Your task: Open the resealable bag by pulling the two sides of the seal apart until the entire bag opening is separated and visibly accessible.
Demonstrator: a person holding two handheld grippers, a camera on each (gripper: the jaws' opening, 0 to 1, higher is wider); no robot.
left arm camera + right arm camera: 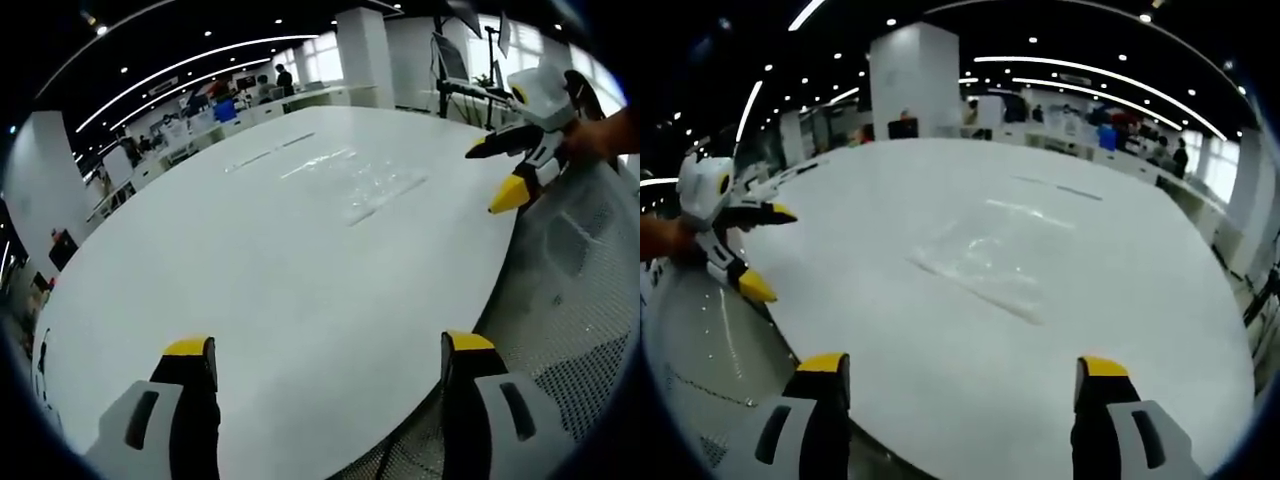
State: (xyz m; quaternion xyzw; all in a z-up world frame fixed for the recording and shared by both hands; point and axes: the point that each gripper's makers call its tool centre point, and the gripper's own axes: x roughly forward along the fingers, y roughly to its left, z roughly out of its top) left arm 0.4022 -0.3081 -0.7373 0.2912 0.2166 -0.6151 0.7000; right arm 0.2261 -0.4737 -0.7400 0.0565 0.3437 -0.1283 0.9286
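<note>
White and round-edged, the surface (250, 280) sits in a large office lit by ceiling strips, with desks and people far behind. On it lies the clear bag (365, 185), flat and hard to make out, well away from both grippers. In the left gripper view, the left gripper (330, 365) has its yellow-tipped jaws spread wide with nothing between them; at the upper right the right gripper (505, 170), held by a hand (600, 135), hovers at the surface's edge with jaws parted, above a mesh chair (580, 300). The right gripper view shows the bag (975, 262) nearer the middle, its seal edge a faint line, and the left gripper (765, 250) at the far left, jaws apart.
</note>
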